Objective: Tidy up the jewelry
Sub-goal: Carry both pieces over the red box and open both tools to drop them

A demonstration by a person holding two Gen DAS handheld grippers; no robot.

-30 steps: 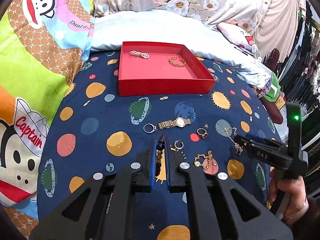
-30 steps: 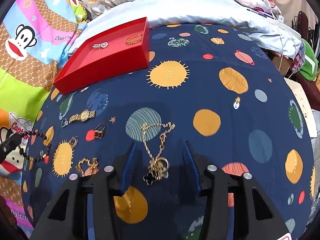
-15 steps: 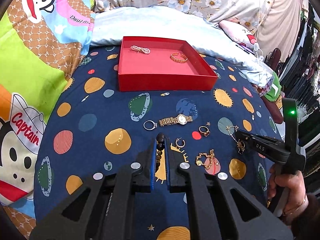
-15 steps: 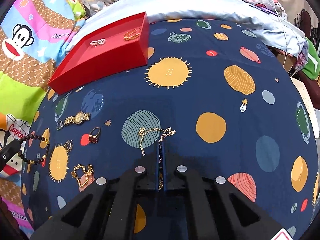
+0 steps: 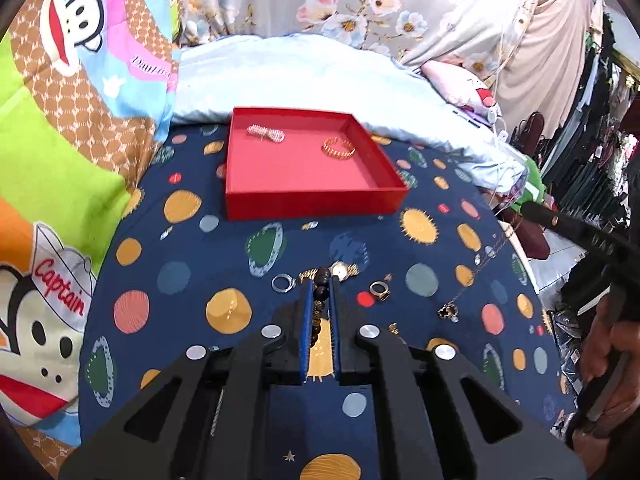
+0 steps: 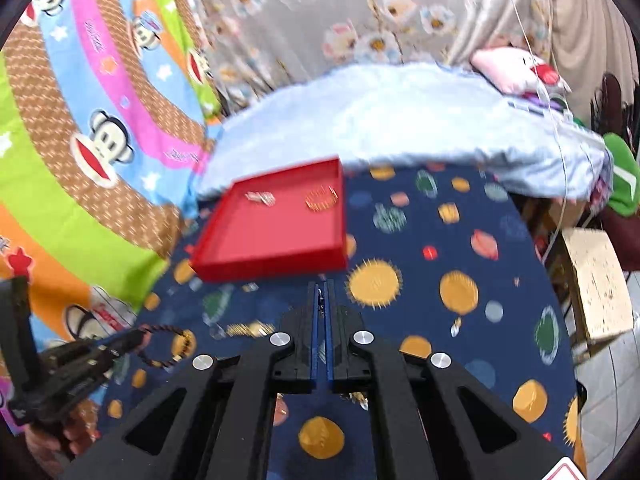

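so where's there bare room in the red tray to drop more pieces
The red tray is mostly free: its whole near half and its middle are bare. Only the far edge is taken, by the silver bracelet towards the far left corner and the gold bangle towards the far right. The bedspread in front is crowded with the silver ring, watch and gold ring.

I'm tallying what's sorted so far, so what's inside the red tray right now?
Two pieces lie in the red tray: a silvery bracelet near its back left corner and a gold bangle toward the back right. The floor just behind the front wall is hidden.
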